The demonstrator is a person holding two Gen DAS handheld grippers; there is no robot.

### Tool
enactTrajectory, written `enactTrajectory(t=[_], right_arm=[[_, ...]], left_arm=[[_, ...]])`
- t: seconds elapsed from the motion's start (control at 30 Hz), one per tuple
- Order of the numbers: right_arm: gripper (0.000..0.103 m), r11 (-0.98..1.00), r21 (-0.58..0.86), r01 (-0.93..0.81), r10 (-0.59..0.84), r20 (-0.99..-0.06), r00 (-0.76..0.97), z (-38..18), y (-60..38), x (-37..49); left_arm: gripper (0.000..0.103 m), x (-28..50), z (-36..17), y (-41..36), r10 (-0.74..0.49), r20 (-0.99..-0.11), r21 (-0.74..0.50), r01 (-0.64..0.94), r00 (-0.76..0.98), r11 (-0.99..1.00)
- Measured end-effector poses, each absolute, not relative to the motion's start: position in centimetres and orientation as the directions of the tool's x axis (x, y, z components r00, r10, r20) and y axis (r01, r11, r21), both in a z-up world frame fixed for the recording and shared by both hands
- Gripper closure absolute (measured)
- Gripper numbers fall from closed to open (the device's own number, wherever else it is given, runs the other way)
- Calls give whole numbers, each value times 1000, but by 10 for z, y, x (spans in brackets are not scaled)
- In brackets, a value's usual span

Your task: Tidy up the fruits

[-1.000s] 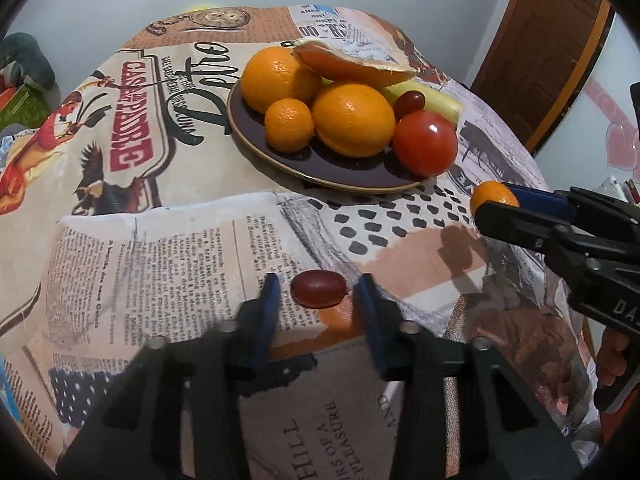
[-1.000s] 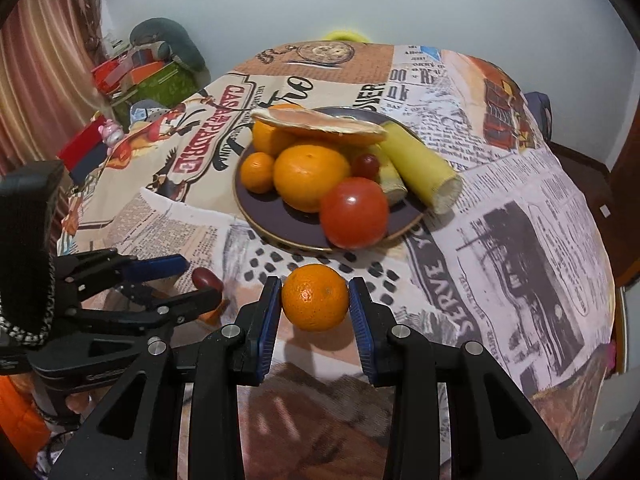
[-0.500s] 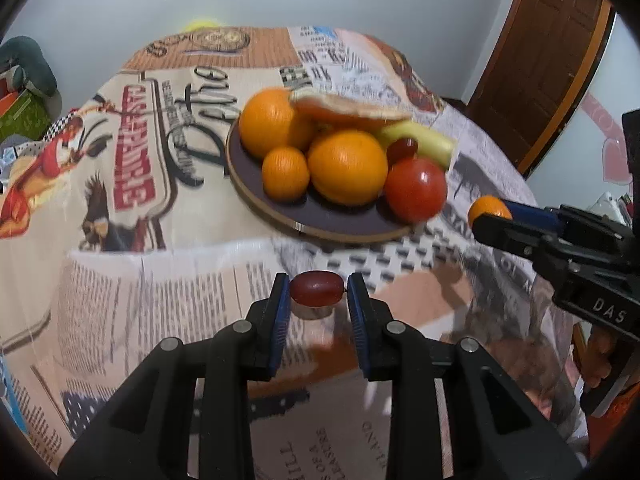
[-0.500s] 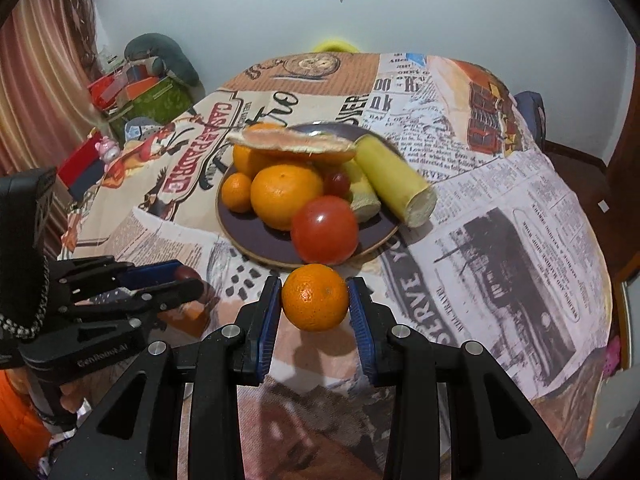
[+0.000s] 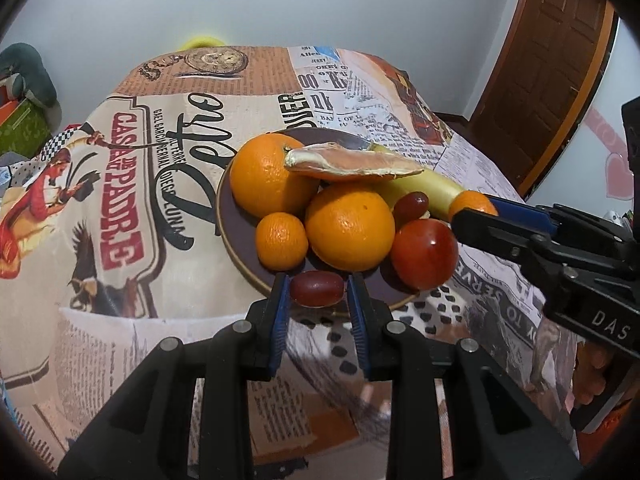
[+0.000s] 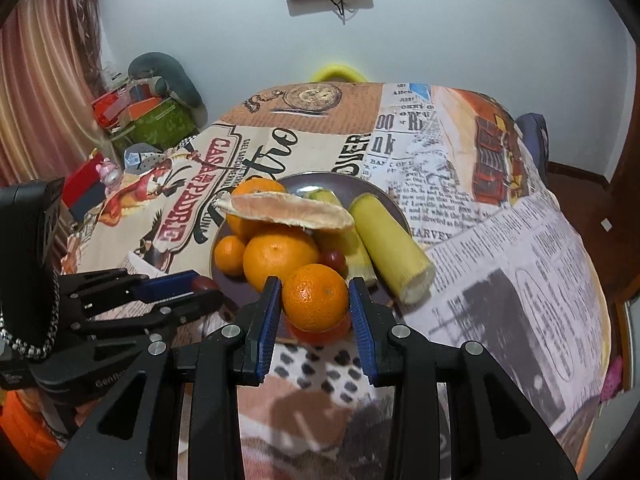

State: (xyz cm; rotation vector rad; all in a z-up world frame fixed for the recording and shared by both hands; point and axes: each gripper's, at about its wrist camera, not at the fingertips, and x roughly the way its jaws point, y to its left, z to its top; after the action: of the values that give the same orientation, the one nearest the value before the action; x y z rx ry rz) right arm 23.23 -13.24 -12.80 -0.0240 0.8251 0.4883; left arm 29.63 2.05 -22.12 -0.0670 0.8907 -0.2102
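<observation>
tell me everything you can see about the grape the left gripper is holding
The grape is dark red, oval, smooth and glossy, and looks whole. It lies lengthwise across the left gripper, pinched at both ends by the blue pads. It is held near the front rim of the dark plate, just in front of the small mandarin and the big orange. Whether it touches the plate cannot be told.

Even, soft indoor light falls from overhead, leaving the white wall (image 6: 460, 60) bright and a small white glint on the tomato (image 5: 434, 242). Soft shadows pool on the tablecloth (image 6: 500, 280) at lower centre of the right wrist view. Both fisheye frames bend hard at the edges, with black vignetted corners. Print on the cloth smears with motion blur at lower centre of the left wrist view.
</observation>
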Motion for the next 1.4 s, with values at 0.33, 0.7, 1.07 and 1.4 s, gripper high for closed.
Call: enactTrajectory(t=[0.33, 0.7, 1.07, 1.4], right_arm=[[71, 884, 141, -446, 405, -708, 579, -137, -116, 252], [69, 885, 136, -446, 402, -708, 581, -143, -112, 256], [60, 892, 157, -423, 402, -704, 586, -133, -125, 249], [60, 897, 129, -423, 404, -628, 665, -79, -139, 209]], left_arm=[[74, 311, -230, 22, -212, -764, -150, 152, 609, 977], [67, 311, -231, 18, -204, -763, -128, 166, 614, 978], [59, 299, -221, 23, -169, -760, -107, 137, 628, 985], [59, 248, -141, 34, -135, -631, -96, 96, 764, 991]])
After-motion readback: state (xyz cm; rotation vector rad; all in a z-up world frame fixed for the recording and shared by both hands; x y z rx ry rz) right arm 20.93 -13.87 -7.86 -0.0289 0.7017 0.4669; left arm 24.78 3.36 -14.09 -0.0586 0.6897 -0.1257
